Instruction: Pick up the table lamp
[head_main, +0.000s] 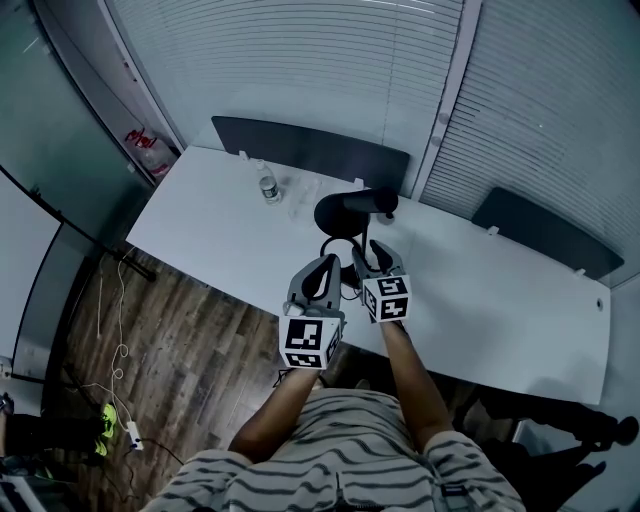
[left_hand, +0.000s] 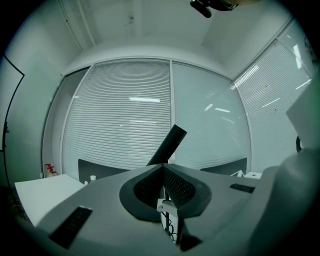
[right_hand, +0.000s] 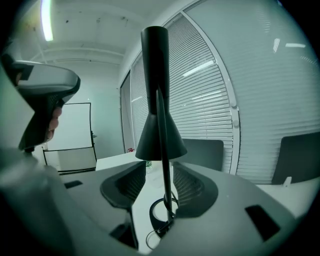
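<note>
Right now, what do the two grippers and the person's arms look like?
The left gripper and right gripper are grey with dark textured pads. Each carries a white cube of black square markers. The person wears a striped short-sleeved shirt.

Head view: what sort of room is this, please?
Probably an office meeting room: a long white table, slatted window blinds along the wall, and what looks like a whiteboard in the right gripper view.
</note>
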